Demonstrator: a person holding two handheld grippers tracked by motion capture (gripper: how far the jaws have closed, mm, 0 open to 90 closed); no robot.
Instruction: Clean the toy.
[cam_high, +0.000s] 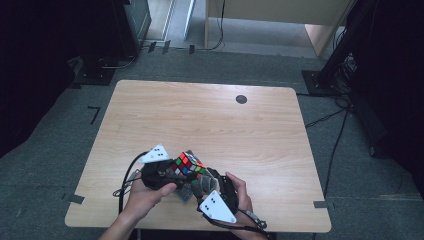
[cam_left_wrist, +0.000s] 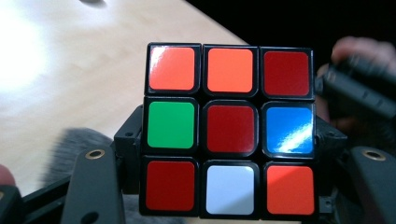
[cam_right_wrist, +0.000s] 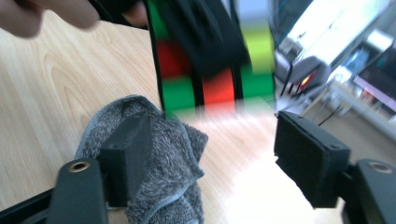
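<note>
1. the puzzle cube (cam_high: 187, 165) is held up off the wooden table (cam_high: 210, 125) near its front edge, between the person's two hands; in the high view it sits tilted, one corner pointing up and away from the person.
2. a cube has no long axis; in the left gripper view one full face (cam_left_wrist: 229, 129) squarely faces the camera, its rows level.
3. that face reads, top row: orange, orange, red; middle: green, red, blue; bottom: red, white, orange.
4. the cube is glossy plastic, square stickers with rounded corners in a black frame; no writing can be read on it.
5. the left gripper (cam_left_wrist: 229, 186) has its black jaws on either side of the cube's lower part, pinching it.
6. the right gripper (cam_right_wrist: 215, 158) stands spread, nothing pressed between its foam-padded jaws; the cube (cam_right_wrist: 210, 70) is blurred just beyond them.
7. a grey cloth (cam_right_wrist: 159, 168), fuzzy terry with a stitched hem, lies crumpled on the table beside the right gripper's one jaw, below the cube.
8. a small dark round disc (cam_high: 241, 99) sits on the far side of the table.
</note>
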